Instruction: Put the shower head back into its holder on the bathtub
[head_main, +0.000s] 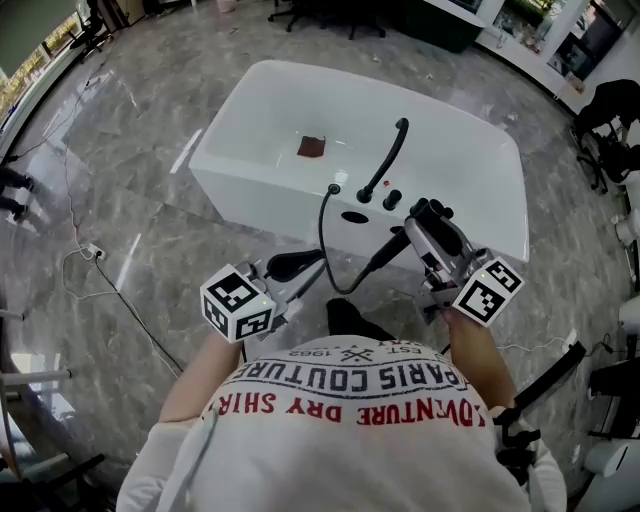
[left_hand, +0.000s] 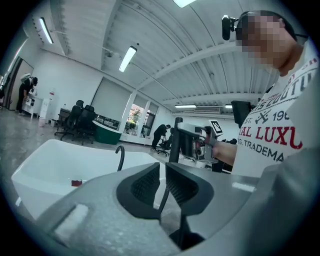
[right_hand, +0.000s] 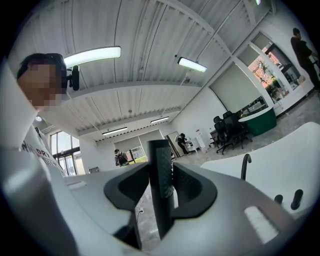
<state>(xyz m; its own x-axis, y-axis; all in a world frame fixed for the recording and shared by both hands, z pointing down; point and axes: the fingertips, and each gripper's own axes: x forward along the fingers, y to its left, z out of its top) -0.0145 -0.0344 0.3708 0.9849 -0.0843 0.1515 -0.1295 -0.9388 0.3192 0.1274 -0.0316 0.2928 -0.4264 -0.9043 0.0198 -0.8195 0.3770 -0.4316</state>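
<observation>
While the right gripper (right_hand: 161, 174) grips the black shower head (right_hand: 161, 150) by its textured handle, which stands upright between the two pads with the jaws spread fairly wide around it, the left gripper (left_hand: 162, 172) holds nothing. Its jaws leave only a narrow slit, through which the thin black hose (left_hand: 162, 197) shows. In the head view the shower head sits off the near side of the white bathtub (head_main: 240, 150), close in front of the person and just short of the deck that carries the curved black faucet (head_main: 392, 155). The hose runs from that deck down in a loop and up to the handle's lower end. Both grippers hang beside each other, the left just beside the loop. The person's white T-shirt (head_main: 350, 400) reads "PARIS COUTURE" and "EST 1963" upside down in dark letters. Cut-off red lettering below reads "SHIR" and "DVENTURE". The left gripper view shows "LUXU" and "TRADEMA" on it.
</observation>
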